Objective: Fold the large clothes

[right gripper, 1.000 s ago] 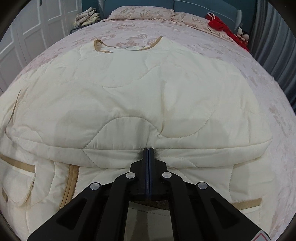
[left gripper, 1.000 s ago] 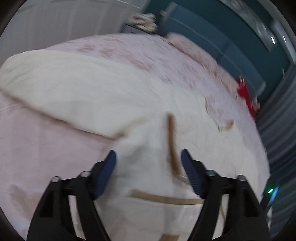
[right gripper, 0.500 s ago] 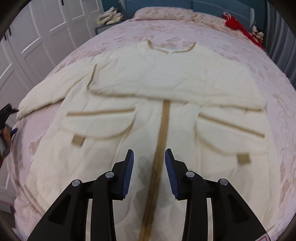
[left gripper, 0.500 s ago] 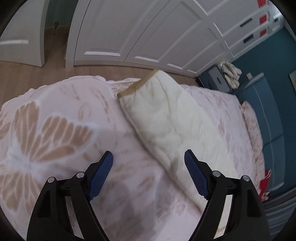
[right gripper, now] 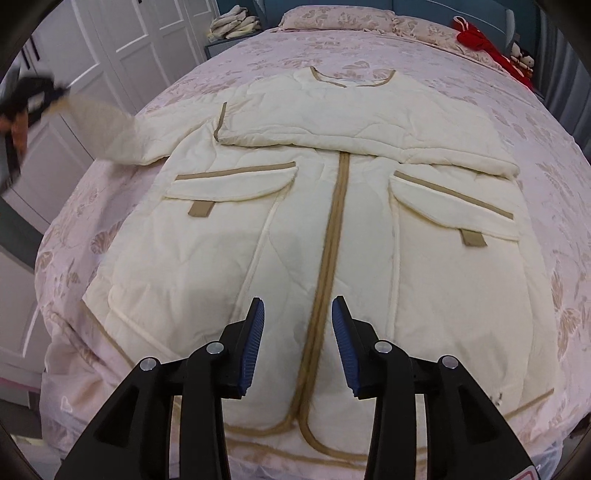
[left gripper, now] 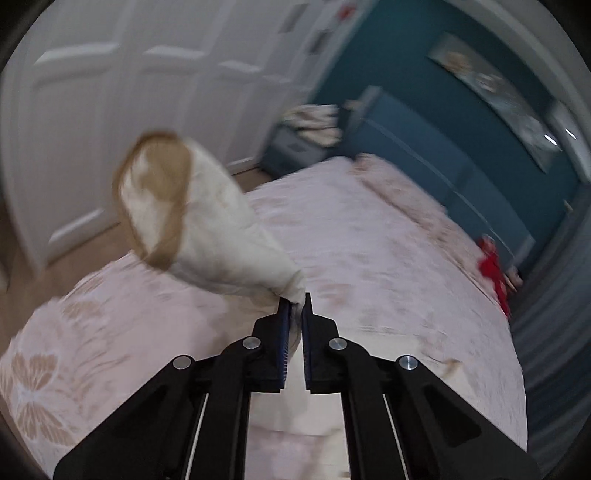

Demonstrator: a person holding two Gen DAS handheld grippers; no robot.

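Note:
A large cream quilted coat point(right gripper: 295, 206) with tan trim lies front-up on the bed, its right sleeve folded across the chest. My left gripper point(left gripper: 294, 301) is shut on the coat's left sleeve point(left gripper: 207, 236) and holds it lifted, the tan cuff opening facing the camera. In the right wrist view that gripper point(right gripper: 33, 92) shows at the far left with the raised sleeve point(right gripper: 107, 129), blurred. My right gripper point(right gripper: 297, 317) is open and empty above the coat's lower front, over the tan centre strip point(right gripper: 328, 258).
The bed point(right gripper: 554, 277) has a pink floral cover, with pillows point(right gripper: 332, 18) and a red item point(right gripper: 480, 40) at the head. White wardrobe doors point(right gripper: 110, 48) stand on the left. A nightstand with folded cloth point(right gripper: 232, 26) is by the headboard.
My left gripper has closed on the left sleeve and lifted it off the bed. My right gripper has let go of the folded right sleeve, opened wider and pulled back toward the hem.

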